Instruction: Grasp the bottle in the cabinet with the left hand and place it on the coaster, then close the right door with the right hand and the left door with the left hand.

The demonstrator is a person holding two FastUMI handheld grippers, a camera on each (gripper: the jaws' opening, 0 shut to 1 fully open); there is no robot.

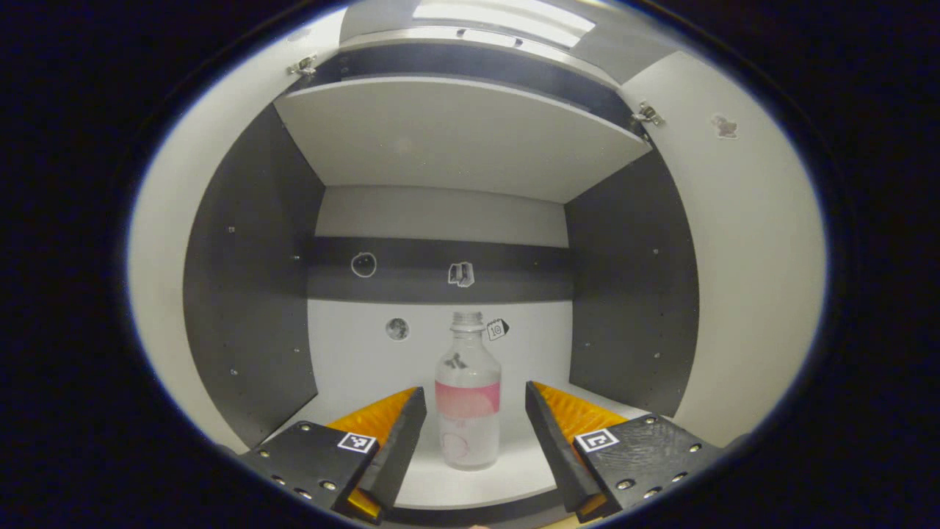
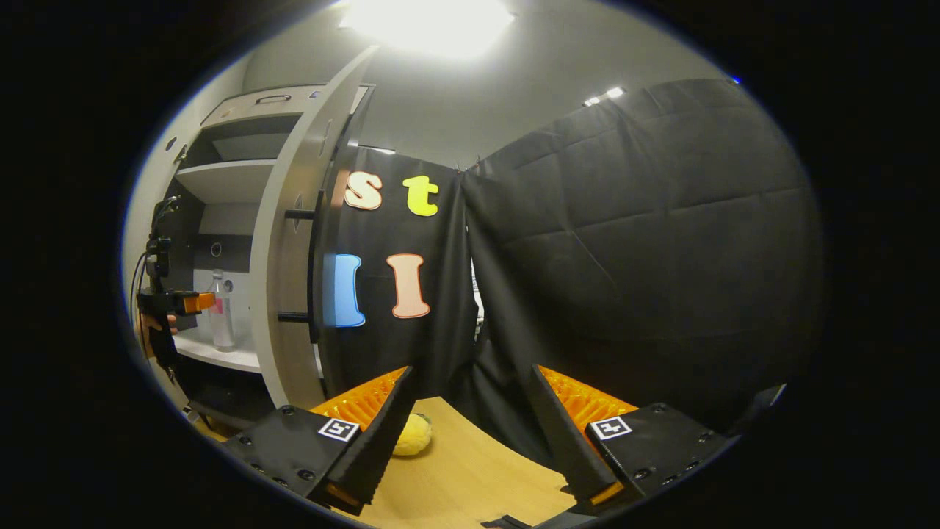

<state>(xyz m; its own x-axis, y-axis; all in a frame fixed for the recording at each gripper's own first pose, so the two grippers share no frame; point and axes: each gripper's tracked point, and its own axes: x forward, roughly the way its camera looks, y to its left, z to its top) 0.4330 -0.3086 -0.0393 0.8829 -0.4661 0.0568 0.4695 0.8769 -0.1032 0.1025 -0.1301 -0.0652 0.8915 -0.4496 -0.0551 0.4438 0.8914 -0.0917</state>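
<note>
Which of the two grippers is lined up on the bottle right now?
The left gripper: its open jaws flank the bottle on the cabinet shelf. The right gripper faces the black cloth instead.

In the right gripper view, the right gripper's near finger (image 2: 371,448) covers part of a yellowish object (image 2: 413,435) on the table (image 2: 470,477), leaving its kind unclear. The bottle (image 2: 220,312) there is too small for its label to be made out, and the hand (image 2: 150,323) holding the left gripper (image 2: 192,302) is cut off by the edge.
</note>
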